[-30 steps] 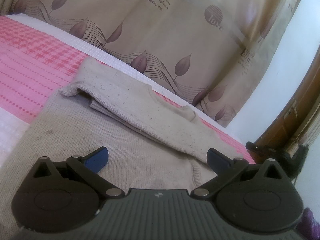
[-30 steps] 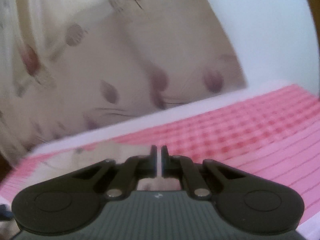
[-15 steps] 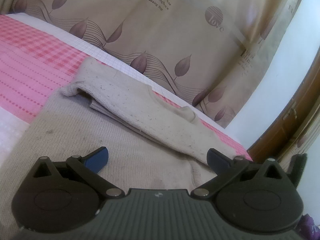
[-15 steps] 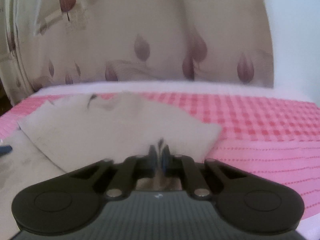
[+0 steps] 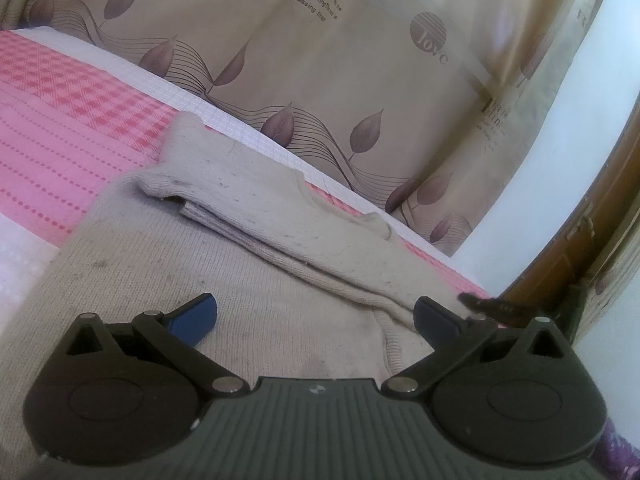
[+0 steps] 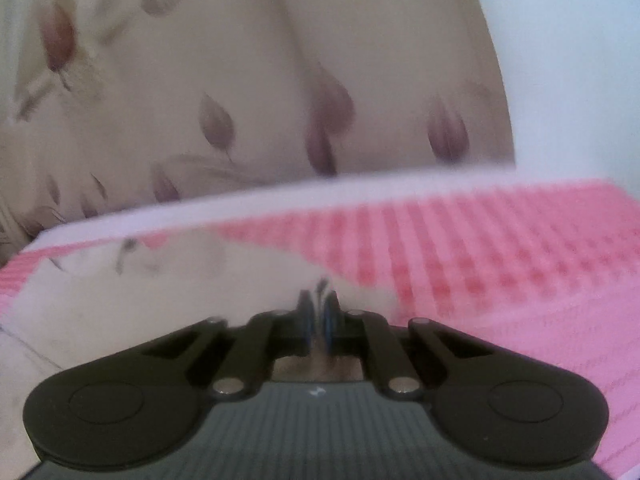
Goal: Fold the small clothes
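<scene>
Pink bedspread [image 5: 60, 128], beige sweater [image 5: 248, 280] (sleeve folded)

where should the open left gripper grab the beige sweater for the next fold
Likely the ribbed hem corner of the beige knit sweater, just ahead of the left gripper. That edge curls up off the bed, so one finger could slide under it, coming low and forward. The sleeve already lies folded across the body.
</scene>
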Tool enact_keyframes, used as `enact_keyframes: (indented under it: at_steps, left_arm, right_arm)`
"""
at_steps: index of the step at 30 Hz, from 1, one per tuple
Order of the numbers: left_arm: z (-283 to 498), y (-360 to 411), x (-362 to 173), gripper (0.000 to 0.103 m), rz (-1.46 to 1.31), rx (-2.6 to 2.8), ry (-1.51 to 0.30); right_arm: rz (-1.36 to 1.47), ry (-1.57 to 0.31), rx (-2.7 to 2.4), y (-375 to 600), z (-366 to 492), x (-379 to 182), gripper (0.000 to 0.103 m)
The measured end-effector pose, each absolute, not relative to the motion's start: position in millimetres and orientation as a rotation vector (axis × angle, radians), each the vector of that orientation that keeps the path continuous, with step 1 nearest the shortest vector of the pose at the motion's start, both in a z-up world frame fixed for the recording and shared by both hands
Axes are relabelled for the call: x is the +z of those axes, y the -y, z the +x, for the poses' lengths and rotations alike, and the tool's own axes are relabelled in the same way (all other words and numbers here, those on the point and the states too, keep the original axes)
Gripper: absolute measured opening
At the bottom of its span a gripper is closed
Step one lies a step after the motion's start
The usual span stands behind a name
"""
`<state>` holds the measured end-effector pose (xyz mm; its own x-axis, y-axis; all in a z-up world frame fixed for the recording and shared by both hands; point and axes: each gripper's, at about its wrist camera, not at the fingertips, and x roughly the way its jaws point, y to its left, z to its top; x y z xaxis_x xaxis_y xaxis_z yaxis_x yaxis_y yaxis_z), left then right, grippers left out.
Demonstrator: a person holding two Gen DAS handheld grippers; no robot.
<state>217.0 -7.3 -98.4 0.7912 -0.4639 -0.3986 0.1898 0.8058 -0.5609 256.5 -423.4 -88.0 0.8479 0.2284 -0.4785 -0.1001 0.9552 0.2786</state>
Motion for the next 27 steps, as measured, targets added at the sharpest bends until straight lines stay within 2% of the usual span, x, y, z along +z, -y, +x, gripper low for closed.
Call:
enact_keyframes:
  at_steps: [3,6,12,14,16,17,24,26,27]
  left_arm:
    - [217.0,7.2,-98.6,0.103,-0.526,-0.369,-0.554]
    - [216.9,7.1,-98.5,0.103,-0.528,-0.371,-0.553]
    - [216.9,6.9,-98.3,0.103,-0.532,-0.371,-0.552]
    - [216.8,7.0,-98.4,0.103,-0.531,-0.371,-0.552]
    - [216.8,6.7,-98.3,0.103,-0.533,-0.371,-0.551]
    - [216.8,6.7,-98.2,0.103,-0.534,-0.371,-0.551]
    - [216.7,6.6,-98.4,0.103,-0.538,-0.370,-0.550]
    - [217.0,7.2,-98.5,0.103,-0.537,-0.374,-0.553]
    - [217.4,6.1,-98.5,0.103,-0.540,-0.380,-0.554]
  right_arm:
    - [0.274,-0.581,0.212,423.4,264.2,-87.1,0.012]
    - [0.302,-0.555,0.197,427.7,257.2,-88.2,0.014]
    - [0.372,-0.372,0.119,438.4,219.5,-75.3,0.017]
    - [0.286,-0.419,0.170,422.1,220.3,-75.2,0.017]
    - [0.132,-0.562,0.176,396.2,233.5,-85.5,0.016]
    - [0.095,-0.544,0.166,391.0,231.6,-85.3,0.016]
    - [0.182,-0.556,0.180,403.0,226.9,-85.0,0.017]
    - [0.303,-0.571,0.142,412.7,210.6,-78.0,0.021]
    - [0.385,-0.546,0.147,419.1,188.5,-72.7,0.033]
